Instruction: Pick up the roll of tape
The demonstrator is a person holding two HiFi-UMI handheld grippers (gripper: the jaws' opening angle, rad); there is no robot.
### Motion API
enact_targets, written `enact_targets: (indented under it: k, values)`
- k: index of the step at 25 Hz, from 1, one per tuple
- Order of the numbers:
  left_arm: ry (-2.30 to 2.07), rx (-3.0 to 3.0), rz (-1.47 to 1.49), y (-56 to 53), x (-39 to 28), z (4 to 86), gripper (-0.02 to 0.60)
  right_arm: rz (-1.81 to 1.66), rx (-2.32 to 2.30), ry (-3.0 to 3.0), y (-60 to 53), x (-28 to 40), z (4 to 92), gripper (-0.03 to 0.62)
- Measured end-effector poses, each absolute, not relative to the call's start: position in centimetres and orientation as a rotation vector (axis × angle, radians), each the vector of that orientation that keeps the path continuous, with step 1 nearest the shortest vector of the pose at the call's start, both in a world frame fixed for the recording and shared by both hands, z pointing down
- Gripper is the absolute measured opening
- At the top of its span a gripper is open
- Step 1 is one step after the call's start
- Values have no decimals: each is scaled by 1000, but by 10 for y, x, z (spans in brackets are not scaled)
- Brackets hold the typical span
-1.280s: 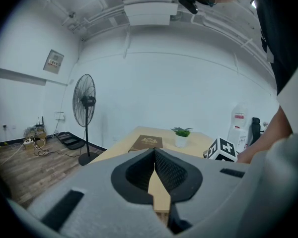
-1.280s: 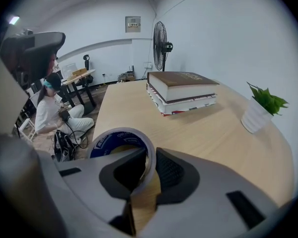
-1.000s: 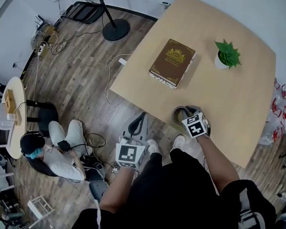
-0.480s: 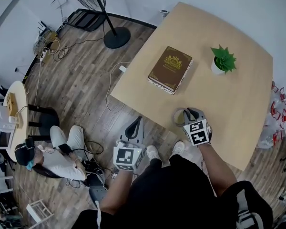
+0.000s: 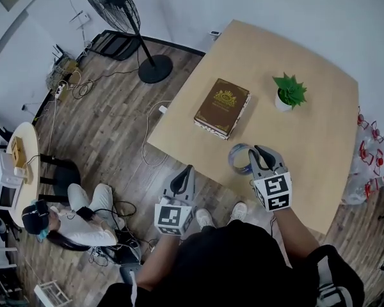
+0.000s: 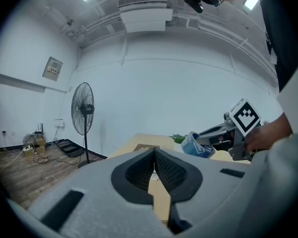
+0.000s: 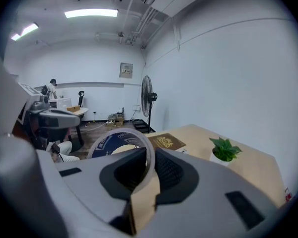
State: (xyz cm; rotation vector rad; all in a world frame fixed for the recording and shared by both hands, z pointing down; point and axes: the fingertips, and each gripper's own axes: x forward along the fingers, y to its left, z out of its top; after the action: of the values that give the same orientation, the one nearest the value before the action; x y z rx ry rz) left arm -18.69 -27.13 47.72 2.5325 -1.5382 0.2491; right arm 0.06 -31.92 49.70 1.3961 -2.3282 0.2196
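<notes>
The roll of tape [image 5: 239,158], a clear band on a blue-printed core, hangs in the air over the near part of the tan table [image 5: 310,139]. My right gripper [image 5: 258,155] is shut on its rim. The right gripper view has the tape [image 7: 118,142] standing on edge, its band pinched between the pads [image 7: 166,168]. My left gripper [image 5: 182,182] hovers over the floor just off the table's near-left edge, shut with nothing in it [image 6: 153,168]. From the left gripper view, the tape [image 6: 197,146] and the right gripper [image 6: 219,134] show at the right.
A brown book [image 5: 222,107] and a small potted plant [image 5: 288,91] stand on the table beyond the tape. A pedestal fan [image 5: 129,22] stands on the wood floor at the far left. A person [image 5: 73,223] sits on the floor by cables, near a small round table [image 5: 20,147].
My right gripper has risen with the tape, lifting it off the table, and tipped more level. The left gripper has hardly moved.
</notes>
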Motion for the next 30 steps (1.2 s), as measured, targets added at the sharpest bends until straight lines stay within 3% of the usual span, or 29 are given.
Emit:
enact_targets:
  k: [11,30]
  values:
    - [-1523,2599,195,-271,-164,455,5,94,1550,-2484,-297,12,411,52]
    - [-1523,2610,181,-268,-157,451,5,19,1597,-2467,-290,22,399,51]
